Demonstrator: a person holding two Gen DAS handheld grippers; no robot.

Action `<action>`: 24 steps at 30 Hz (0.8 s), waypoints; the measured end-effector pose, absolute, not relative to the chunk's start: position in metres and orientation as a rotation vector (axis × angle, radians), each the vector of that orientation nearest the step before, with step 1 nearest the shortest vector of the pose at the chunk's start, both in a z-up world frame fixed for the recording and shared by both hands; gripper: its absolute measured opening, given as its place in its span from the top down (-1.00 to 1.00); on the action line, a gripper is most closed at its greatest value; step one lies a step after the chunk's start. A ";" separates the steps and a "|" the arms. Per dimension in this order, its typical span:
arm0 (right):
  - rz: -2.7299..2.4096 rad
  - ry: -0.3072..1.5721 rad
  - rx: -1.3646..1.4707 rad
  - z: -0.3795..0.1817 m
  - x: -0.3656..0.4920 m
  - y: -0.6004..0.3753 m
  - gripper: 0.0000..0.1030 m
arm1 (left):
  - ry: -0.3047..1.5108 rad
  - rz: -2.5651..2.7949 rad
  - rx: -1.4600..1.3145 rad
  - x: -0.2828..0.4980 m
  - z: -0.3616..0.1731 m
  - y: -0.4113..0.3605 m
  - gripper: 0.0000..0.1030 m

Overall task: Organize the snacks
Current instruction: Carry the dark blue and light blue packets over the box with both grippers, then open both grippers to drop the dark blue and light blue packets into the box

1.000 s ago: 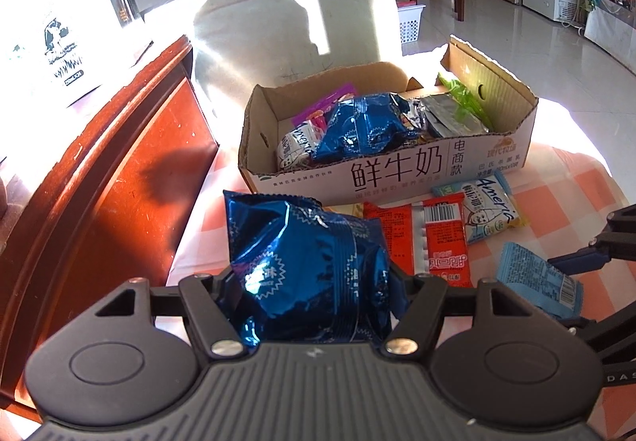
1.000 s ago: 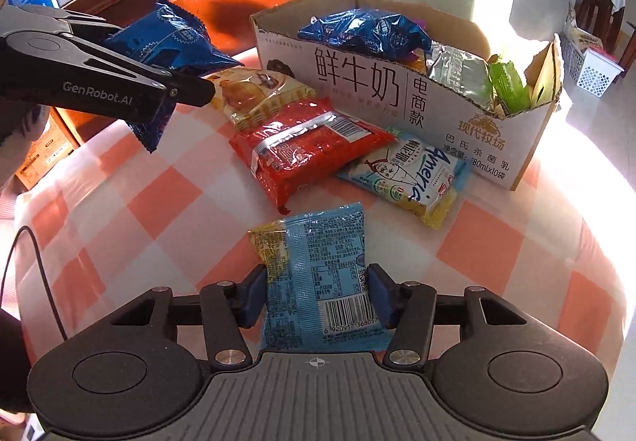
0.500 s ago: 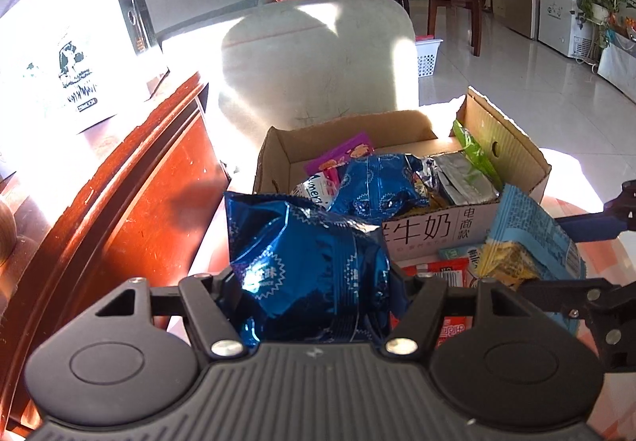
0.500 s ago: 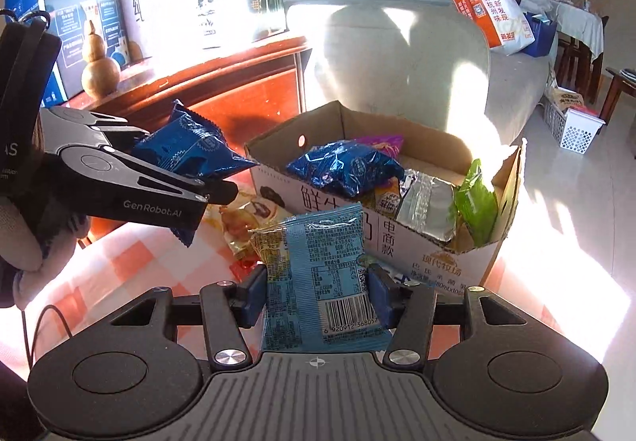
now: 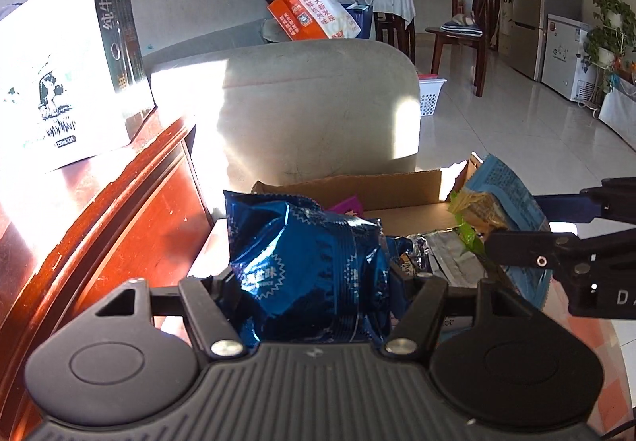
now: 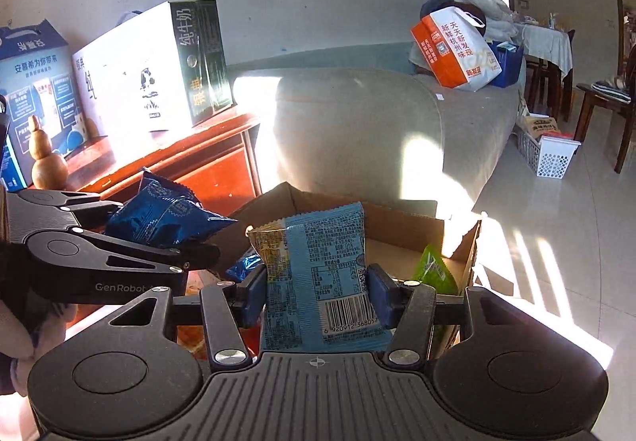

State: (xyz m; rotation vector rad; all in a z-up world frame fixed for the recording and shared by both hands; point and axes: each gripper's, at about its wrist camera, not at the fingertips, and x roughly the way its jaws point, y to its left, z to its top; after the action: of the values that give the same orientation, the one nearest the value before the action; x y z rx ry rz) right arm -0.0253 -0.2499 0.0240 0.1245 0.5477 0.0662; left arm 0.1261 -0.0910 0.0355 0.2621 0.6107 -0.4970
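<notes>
Above the box (image 6: 401, 226), the left fingers (image 5: 306, 282) squeeze a dark blue bag (image 5: 306, 266) and the right fingers (image 6: 316, 290) squeeze a light blue packet (image 6: 318, 274). Both are close, so they could bump and drop one outside.

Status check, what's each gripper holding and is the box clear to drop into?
Left gripper shut on dark blue bag. Right gripper shut on light blue packet. Both raised at the box. Box already holds snacks; nothing blocks it.

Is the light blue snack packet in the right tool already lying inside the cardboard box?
No, the light blue packet is clamped in the right tool, held up over the cardboard box.
</notes>
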 end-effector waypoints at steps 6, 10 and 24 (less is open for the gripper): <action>0.047 0.534 0.165 0.027 -0.010 -0.263 -0.02 | 0.620 -0.479 0.253 0.146 0.031 -0.103 -0.30; 0.025 0.537 0.192 0.025 0.000 -0.270 -0.02 | 0.628 -0.463 0.231 0.161 0.028 -0.107 -0.30; -0.094 0.568 0.322 0.006 0.028 -0.299 -0.17 | 0.669 -0.388 0.130 0.204 0.011 -0.125 -0.70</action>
State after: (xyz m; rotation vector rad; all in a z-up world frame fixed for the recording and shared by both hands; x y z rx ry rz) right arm 0.0284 -0.2991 0.0062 0.3225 0.5680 -0.0939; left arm 0.2039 -0.1250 0.0105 0.1304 0.6689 -0.3879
